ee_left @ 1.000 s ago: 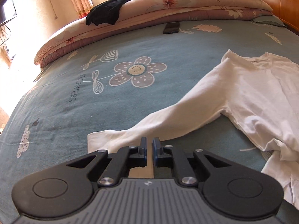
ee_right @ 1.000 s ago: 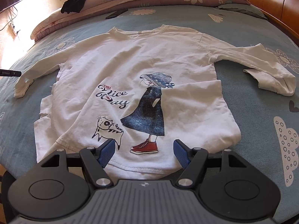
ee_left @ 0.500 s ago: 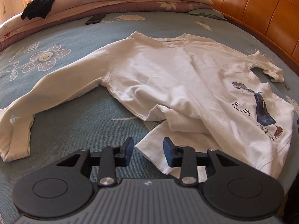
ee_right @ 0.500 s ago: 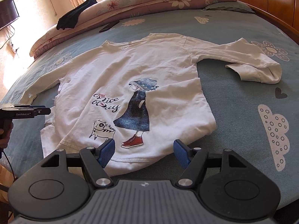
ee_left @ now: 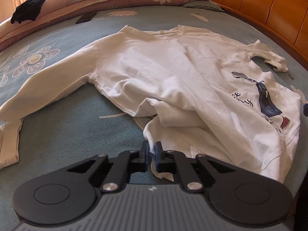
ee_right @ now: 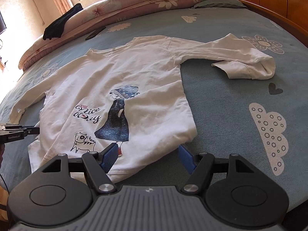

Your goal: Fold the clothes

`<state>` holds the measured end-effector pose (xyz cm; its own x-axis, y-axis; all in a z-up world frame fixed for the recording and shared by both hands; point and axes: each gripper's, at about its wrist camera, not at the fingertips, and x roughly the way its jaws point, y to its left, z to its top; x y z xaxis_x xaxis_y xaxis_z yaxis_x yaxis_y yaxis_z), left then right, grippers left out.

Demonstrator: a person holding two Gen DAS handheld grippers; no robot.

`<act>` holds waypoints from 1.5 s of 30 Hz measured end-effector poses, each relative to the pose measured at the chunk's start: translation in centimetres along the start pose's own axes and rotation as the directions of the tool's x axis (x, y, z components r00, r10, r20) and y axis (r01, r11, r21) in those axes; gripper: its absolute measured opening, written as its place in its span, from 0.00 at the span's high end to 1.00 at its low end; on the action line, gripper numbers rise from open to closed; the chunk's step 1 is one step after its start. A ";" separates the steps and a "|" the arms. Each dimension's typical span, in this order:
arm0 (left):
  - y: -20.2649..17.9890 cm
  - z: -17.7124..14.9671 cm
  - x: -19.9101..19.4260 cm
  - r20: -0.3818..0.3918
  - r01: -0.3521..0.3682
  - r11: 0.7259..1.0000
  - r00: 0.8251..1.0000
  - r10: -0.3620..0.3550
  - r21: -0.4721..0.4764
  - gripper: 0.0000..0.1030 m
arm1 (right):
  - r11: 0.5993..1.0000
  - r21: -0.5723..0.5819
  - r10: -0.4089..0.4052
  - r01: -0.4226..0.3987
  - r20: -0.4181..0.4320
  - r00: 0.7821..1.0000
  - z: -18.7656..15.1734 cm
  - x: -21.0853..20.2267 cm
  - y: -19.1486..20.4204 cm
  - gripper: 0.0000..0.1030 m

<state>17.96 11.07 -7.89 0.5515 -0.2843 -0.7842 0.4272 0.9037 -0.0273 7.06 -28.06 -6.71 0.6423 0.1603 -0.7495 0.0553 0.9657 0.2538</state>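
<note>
Right under me, my left gripper (ee_left: pixel 151 151) has its blue pads pinched together on the lower left corner of the white long-sleeved shirt (ee_left: pixel 173 80), a fold of hem caught between them. My right gripper (ee_right: pixel 147 156) stands wide open over the bottom hem at the shirt's other side, gripping nothing; whether its pads touch the cloth I cannot tell. In the right wrist view the left tool shows at the frame's left edge with "GenRobot.AI" printed on its side. The shirt lies face up on the teal bedsheet (ee_right: pixel 221 115), which has flowers, clouds and a heart on it. Its print shows a girl in a dark dress, a small cat and the words "Nice Day" (ee_right: pixel 87 113). One sleeve is doubled back on itself. Farther off lie a dark phone (ee_right: pixel 95 33), stacked floral quilts (ee_right: pixel 154 2) and a black garment (ee_right: pixel 61 22).
</note>
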 end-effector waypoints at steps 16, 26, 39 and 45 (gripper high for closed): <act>0.6 -2.8 -10.3 0.176 0.031 0.979 0.984 0.005 -0.202 0.97 | 0.998 0.044 -0.053 0.051 0.044 0.998 0.6 -0.3 -3.9 0.29; 2.6 -7.4 -11.8 0.123 -0.020 0.931 0.990 0.069 -0.364 0.97 | 0.997 -0.061 -0.042 0.045 0.051 0.998 1.3 -0.3 -5.0 0.29; 4.4 -10.4 -7.5 -0.049 -0.088 0.887 0.996 0.074 -0.454 0.96 | 0.929 -0.160 0.329 -0.334 -0.058 0.942 2.1 3.4 -5.8 0.27; 4.5 -10.4 -7.0 -0.072 -0.099 0.888 0.995 0.075 -0.449 0.96 | 0.853 -0.177 0.485 -0.491 -0.078 0.871 6.3 4.9 -1.6 0.26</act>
<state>8.54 20.43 -9.01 0.5290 -0.1925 -0.8265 0.0030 0.9744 -0.2250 14.92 -30.13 -7.01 0.5262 0.6241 -0.5776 -0.4035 0.7812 0.4764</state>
